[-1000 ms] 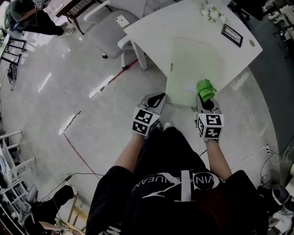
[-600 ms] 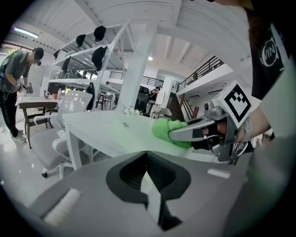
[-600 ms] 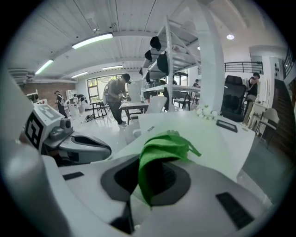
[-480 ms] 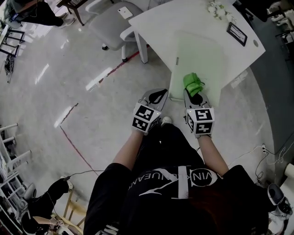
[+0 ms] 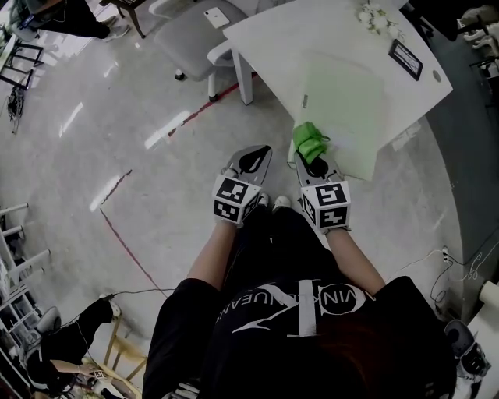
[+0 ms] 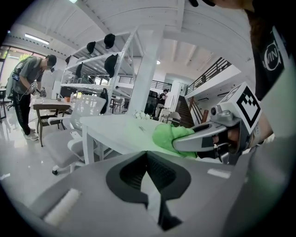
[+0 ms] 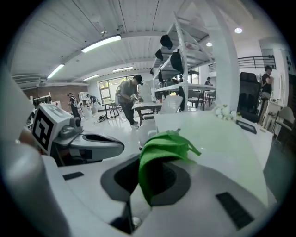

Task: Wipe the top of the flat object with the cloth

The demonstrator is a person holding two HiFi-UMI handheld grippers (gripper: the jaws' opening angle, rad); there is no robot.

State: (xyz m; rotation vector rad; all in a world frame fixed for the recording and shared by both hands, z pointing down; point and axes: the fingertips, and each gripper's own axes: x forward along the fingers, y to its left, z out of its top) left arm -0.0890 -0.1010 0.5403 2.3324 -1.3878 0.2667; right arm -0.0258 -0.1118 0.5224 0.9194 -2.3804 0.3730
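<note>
Clamping a bunched bright green cloth (image 5: 310,140) (image 7: 162,148) between its jaws, the right gripper (image 5: 312,162) (image 7: 141,185) holds it at the near left corner of the pale green flat sheet (image 5: 343,93). The cloth lies right at the sheet's edge; whether it presses on the surface cannot be told. The sheet lies flat on a white table (image 5: 273,31) and reaches the table's near edge. The left gripper (image 5: 251,160) (image 6: 147,159) hangs just beside the right one, off the table and above the floor, its jaws drawn together with nothing between them.

At the table's far end sit a black-framed picture (image 5: 410,60) and a small cluster of white objects (image 5: 373,14), too small to tell apart. A grey office chair (image 5: 187,39) stands at the table's left. The glossy pale grey floor (image 5: 93,156) reflects the lights, and a red tape line (image 5: 129,253) crosses it. The gripper views show an open hall with white shelving racks (image 6: 115,60), ceiling strip lights (image 7: 101,43) and a person (image 7: 127,104) standing at a wooden table.
</note>
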